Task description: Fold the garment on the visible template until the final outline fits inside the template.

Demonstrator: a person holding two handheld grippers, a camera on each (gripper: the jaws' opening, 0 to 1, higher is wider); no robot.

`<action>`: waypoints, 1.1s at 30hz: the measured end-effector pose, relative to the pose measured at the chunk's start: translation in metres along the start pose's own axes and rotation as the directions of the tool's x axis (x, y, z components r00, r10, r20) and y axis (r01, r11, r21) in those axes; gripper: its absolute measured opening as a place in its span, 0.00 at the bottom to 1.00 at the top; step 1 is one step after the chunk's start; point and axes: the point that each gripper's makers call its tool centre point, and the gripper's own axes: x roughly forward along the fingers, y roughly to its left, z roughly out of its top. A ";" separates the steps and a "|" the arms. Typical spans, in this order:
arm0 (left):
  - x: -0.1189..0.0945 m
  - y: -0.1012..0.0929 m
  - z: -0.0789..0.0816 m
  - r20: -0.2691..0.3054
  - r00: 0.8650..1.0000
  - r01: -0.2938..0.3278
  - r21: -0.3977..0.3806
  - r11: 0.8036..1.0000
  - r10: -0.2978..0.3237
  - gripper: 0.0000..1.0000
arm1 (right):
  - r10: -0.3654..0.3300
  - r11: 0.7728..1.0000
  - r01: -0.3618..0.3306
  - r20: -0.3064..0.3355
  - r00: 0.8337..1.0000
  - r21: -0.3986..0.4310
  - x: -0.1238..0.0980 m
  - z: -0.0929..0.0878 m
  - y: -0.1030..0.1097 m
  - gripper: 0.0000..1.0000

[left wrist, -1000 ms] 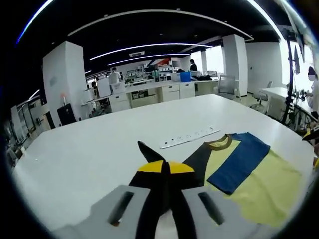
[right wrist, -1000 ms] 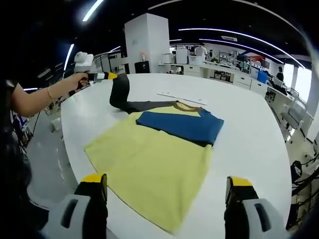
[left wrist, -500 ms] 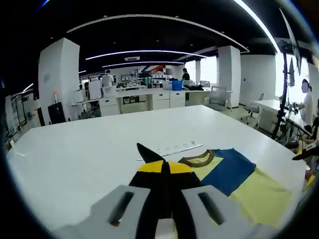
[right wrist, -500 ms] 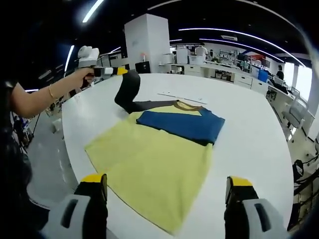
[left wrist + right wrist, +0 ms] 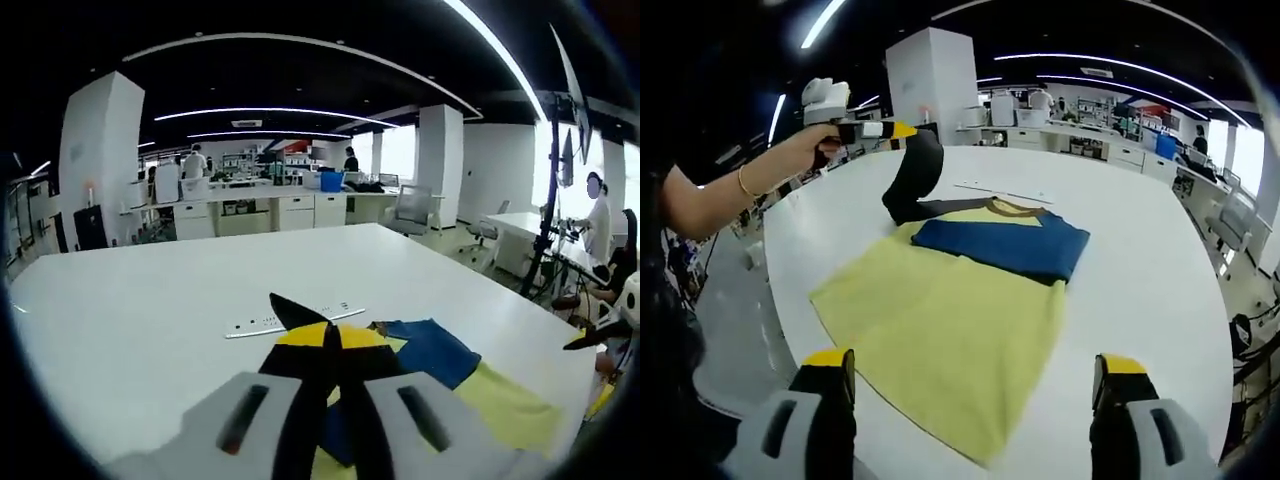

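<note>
A yellow T-shirt [image 5: 950, 330] lies flat on the white table [image 5: 1140, 260], brown collar [image 5: 1015, 208] at the far end. Its blue sleeve [image 5: 1005, 245] is folded across the chest. The black sleeve [image 5: 915, 180] is lifted off the table in an arc, pinched by my left gripper [image 5: 902, 130], which a person's hand holds. In the left gripper view that gripper [image 5: 325, 338] is shut on the black sleeve [image 5: 290, 310], with the blue sleeve [image 5: 430, 350] and yellow body [image 5: 500, 405] below and to the right. My right gripper [image 5: 975, 365] is open above the shirt's near hem, holding nothing.
A thin white strip [image 5: 1005, 192] lies on the table just beyond the collar, also the white strip [image 5: 280, 320] ahead of the left jaws. The table's rounded edge [image 5: 780, 300] runs close on the left. Desks, pillars, chairs and people stand in the office behind.
My left gripper has lifted the black sleeve higher and carried it rightward, closer over the shirt. The right gripper has stayed put and open.
</note>
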 end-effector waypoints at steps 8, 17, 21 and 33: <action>0.020 -0.036 -0.006 -0.011 0.999 0.052 -0.023 0.998 -0.052 0.00 | -0.006 1.000 0.006 -0.008 1.000 0.017 0.000 -0.005 -0.006 1.00; 0.044 -0.067 -0.021 -0.041 0.994 0.098 -0.038 0.994 -0.099 0.00 | 0.002 1.000 -0.002 -0.023 1.000 0.028 0.005 -0.008 -0.008 1.00; 0.049 -0.077 -0.024 -0.047 0.993 0.110 -0.040 0.993 -0.112 0.00 | 0.002 1.000 -0.002 -0.029 1.000 0.031 0.006 -0.010 -0.009 1.00; 0.067 -0.107 -0.020 -0.046 0.986 0.157 -0.028 0.987 -0.158 0.00 | 0.006 0.999 -0.004 -0.048 0.999 0.046 0.009 -0.019 -0.009 1.00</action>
